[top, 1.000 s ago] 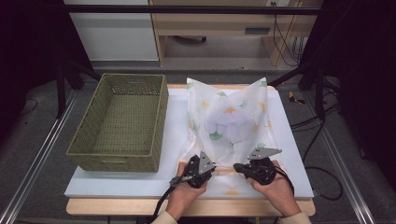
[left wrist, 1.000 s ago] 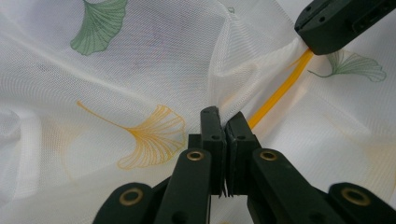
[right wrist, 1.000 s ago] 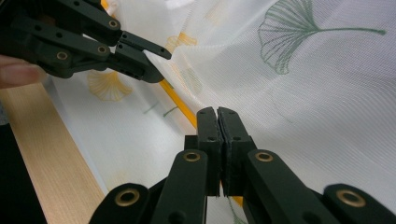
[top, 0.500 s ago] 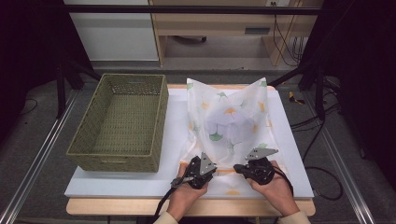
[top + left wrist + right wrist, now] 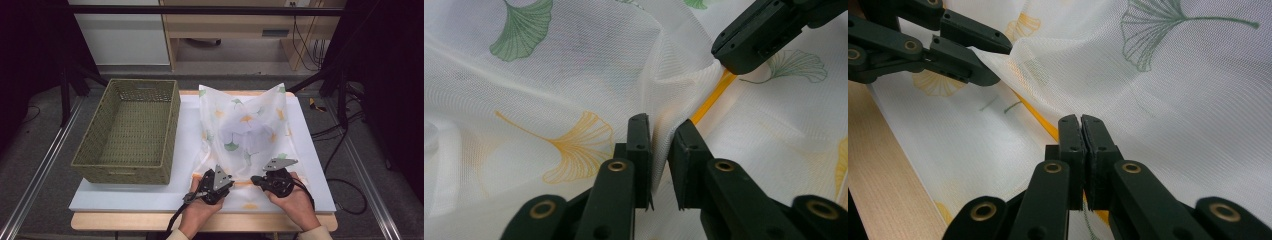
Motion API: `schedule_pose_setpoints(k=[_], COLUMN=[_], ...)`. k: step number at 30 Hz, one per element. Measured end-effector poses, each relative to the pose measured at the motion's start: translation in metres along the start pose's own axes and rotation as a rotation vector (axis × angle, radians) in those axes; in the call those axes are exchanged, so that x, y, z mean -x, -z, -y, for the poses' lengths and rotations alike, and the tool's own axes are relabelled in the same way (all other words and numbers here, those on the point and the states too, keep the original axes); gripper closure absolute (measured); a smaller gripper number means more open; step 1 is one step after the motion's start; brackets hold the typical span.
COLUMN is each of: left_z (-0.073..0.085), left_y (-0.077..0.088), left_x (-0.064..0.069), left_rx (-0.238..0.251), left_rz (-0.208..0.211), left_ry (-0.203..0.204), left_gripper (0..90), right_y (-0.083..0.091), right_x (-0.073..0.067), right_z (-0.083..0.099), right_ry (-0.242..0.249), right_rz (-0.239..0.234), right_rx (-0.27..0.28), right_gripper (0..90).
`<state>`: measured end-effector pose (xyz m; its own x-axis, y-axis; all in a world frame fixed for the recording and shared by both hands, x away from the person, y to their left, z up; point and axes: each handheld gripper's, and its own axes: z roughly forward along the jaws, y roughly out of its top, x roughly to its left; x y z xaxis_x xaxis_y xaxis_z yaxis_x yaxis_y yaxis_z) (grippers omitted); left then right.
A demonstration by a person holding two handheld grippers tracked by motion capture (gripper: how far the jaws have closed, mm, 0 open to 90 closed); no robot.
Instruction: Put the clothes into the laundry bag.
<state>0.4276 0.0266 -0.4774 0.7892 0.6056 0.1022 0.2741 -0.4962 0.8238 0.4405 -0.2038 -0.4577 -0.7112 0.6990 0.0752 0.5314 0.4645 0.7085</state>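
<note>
Basket [image 5: 127,132] sits beside the bag [image 5: 246,131]. Left tool [image 5: 659,135] has just been spreading around bag cloth; right tool [image 5: 1081,131] pinches it.
</note>
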Motion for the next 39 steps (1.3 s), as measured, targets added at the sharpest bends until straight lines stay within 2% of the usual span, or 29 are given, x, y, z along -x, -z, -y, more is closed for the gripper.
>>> schedule_pose_setpoints(k=[3,7,9,13,16,18,22,24,27,30,33,35,39], left_z=[0.001,0.002,0.0,-0.006,-0.01,-0.012,-0.008,-0.004,0.004,0.008,0.011,0.014,0.022], left_y=[0.002,0.006,0.009,0.017,0.026,0.036,0.06,0.07,0.082,0.094,0.104,0.109,0.118], left_x=[0.001,0.0,0.0,0.002,0.001,0.0,-0.002,-0.003,-0.005,-0.009,-0.014,-0.016,-0.014], left_rx=[0.004,0.022,0.044,0.087,0.11,0.106,0.146,0.152,0.166,0.175,0.2,0.2,0.212], left_rz=[-0.002,-0.015,-0.016,-0.023,-0.035,-0.039,-0.052,-0.066,-0.076,-0.079,-0.097,-0.106,-0.117], left_ry=[-0.019,0.004,0.024,0.033,0.048,0.057,0.072,0.068,0.098,0.095,0.113,0.119,0.134], left_gripper=[72.1,60.2,53.9,42.7,33.0,25.5,18.5,16.6,13.9,11.7,10.3,9.2,8.4], right_y=[-0.001,-0.002,-0.002,-0.002,-0.002,-0.002,-0.004,-0.004,0.0,0.004,0.008,0.009,0.014], right_x=[0.0,0.0,0.0,0.001,0.002,0.002,-0.001,-0.002,-0.004,-0.006,-0.007,-0.008,-0.008], right_z=[0.0,0.0,0.0,0.0,0.001,0.001,0.001,0.0,0.0,-0.002,-0.005,-0.007,-0.01], right_ry=[0.004,0.004,0.006,0.01,0.005,0.001,0.006,0.013,0.017,0.016,0.02,0.022,0.028], right_rz=[-0.001,-0.007,-0.002,-0.002,-0.01,-0.008,-0.008,-0.006,-0.001,-0.006,0.014,0.028,0.049], right_rx=[0.0,-0.005,-0.007,-0.008,-0.007,-0.009,-0.007,-0.006,0.008,0.026,0.057,0.079,0.108], right_gripper=[88.3,88.3,88.3,88.1,87.6,86.8,84.4,81.2,72.4,68.2,55.4,49.6,35.8])
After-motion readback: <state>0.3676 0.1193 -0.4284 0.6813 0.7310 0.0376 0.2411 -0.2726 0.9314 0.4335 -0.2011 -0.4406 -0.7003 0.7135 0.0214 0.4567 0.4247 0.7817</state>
